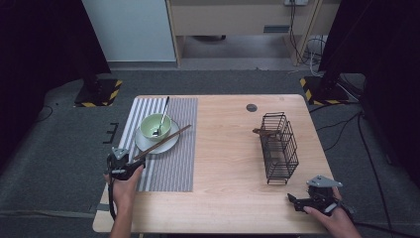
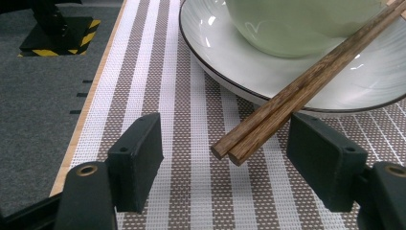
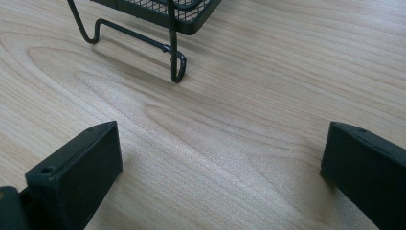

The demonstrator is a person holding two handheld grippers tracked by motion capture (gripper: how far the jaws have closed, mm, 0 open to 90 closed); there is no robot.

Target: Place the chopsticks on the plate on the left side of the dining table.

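Your left gripper (image 2: 225,158) is open, chopsticks (image 2: 306,81) tips between its jaws, untouched, resting on plate (image 2: 215,52). Your right gripper (image 3: 220,177) is wide open, empty, over desk (image 3: 249,110).

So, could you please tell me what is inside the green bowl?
A spoon leans in the bowl, handle over the far rim. The spoon's head covers part of the bottom.
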